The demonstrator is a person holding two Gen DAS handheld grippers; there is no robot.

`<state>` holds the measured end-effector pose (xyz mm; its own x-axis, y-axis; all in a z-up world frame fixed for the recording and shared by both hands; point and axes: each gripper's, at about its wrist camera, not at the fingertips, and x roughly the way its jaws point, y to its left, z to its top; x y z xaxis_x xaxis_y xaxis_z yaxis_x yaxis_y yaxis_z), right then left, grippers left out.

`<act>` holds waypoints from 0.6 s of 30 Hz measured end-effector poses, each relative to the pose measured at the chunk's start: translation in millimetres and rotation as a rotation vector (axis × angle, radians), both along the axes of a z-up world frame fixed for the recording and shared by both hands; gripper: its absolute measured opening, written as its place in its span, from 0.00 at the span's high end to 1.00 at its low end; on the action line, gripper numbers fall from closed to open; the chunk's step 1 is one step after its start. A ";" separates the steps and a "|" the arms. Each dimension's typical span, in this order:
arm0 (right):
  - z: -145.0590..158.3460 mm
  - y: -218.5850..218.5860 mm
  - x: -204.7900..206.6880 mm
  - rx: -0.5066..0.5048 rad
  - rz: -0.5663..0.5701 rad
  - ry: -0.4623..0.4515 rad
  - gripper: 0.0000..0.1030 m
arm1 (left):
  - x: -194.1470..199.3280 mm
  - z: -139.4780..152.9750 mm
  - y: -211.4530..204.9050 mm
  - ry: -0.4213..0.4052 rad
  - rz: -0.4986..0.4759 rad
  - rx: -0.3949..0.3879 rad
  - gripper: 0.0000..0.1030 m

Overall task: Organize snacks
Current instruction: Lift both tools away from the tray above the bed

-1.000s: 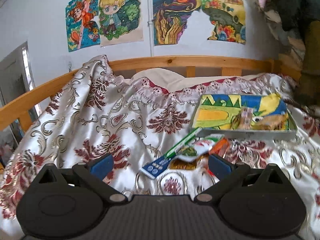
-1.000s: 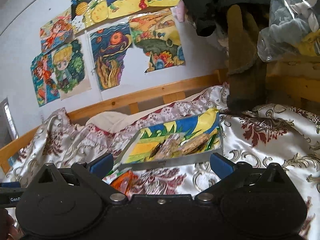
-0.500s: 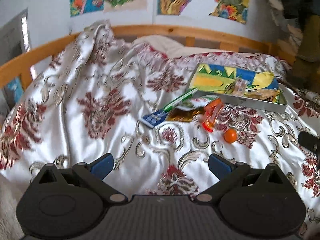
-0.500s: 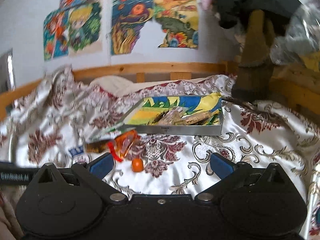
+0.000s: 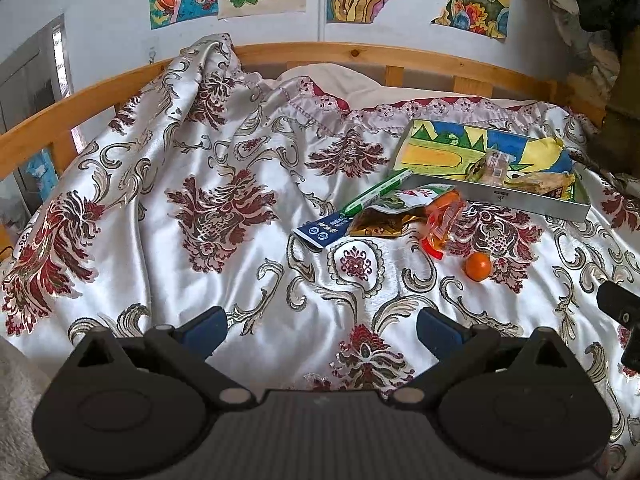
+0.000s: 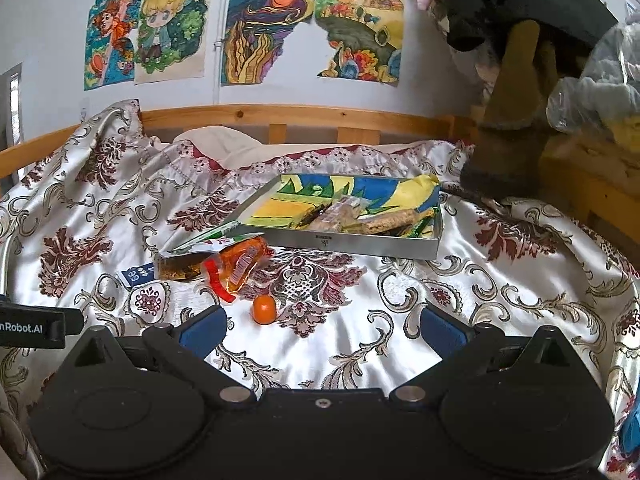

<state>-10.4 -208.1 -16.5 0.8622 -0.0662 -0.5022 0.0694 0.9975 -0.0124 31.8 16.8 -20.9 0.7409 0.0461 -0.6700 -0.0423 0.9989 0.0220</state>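
Note:
A shallow metal tray (image 5: 520,199) (image 6: 352,242) lined with a colourful drawing lies on the bed and holds several wrapped snack bars (image 6: 360,218). In front of its left end lie loose snacks: a green and white packet (image 5: 376,194), a blue packet (image 5: 322,231), a brown packet (image 5: 380,222), an orange packet (image 5: 442,220) (image 6: 240,266) and a small orange fruit (image 5: 478,266) (image 6: 264,309). My left gripper (image 5: 320,330) is open and empty, well short of them. My right gripper (image 6: 322,328) is open and empty, with the fruit just ahead of its left finger.
A silky white bedspread (image 5: 200,208) with dark red patterns covers the bed. A wooden bed rail (image 6: 304,114) runs along the back, under wall drawings. Dark clothes and a plastic bag (image 6: 592,92) hang at the right. A pillow (image 5: 332,80) lies at the back.
Both grippers have tilted down and pulled back from the tray. The snack pile and the orange fruit now show farther ahead. Both grippers stay open.

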 end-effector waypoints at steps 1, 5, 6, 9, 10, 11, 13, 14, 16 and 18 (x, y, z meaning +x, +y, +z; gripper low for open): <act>-0.1 -0.5 0.4 0.002 -0.003 0.002 0.01 | 0.1 0.2 -0.3 -0.002 -0.002 0.000 0.00; -0.2 -1.6 0.6 0.006 -0.004 0.003 0.01 | 1.7 2.5 -0.5 0.007 -0.011 -0.004 0.00; 0.0 -2.0 0.9 0.008 -0.003 0.004 0.01 | 2.8 4.2 -0.6 0.009 -0.010 -0.001 0.00; -0.1 -3.1 3.1 0.023 0.000 0.017 0.01 | 9.3 10.7 -1.5 0.017 -0.015 0.018 0.00; -0.1 -3.6 4.1 0.027 -0.001 0.020 0.01 | 11.6 13.2 -1.7 0.014 -0.020 0.024 0.00; 0.0 -4.0 5.5 0.031 -0.004 0.025 0.01 | 13.9 15.4 -2.1 0.010 -0.024 0.028 0.00; 0.4 -4.8 9.1 0.034 -0.006 0.034 0.01 | 20.4 18.8 -4.5 0.016 -0.045 0.033 0.00; 0.5 -5.1 10.8 0.033 -0.004 0.038 0.01 | 24.8 20.0 -6.4 0.025 -0.064 0.037 0.00; 0.9 -5.4 14.4 0.025 -0.008 0.046 0.01 | 33.4 20.6 -11.4 0.042 -0.102 0.049 0.00; 1.0 -5.1 17.1 0.011 -0.014 0.056 0.01 | 43.1 20.0 -15.7 0.064 -0.131 0.054 0.00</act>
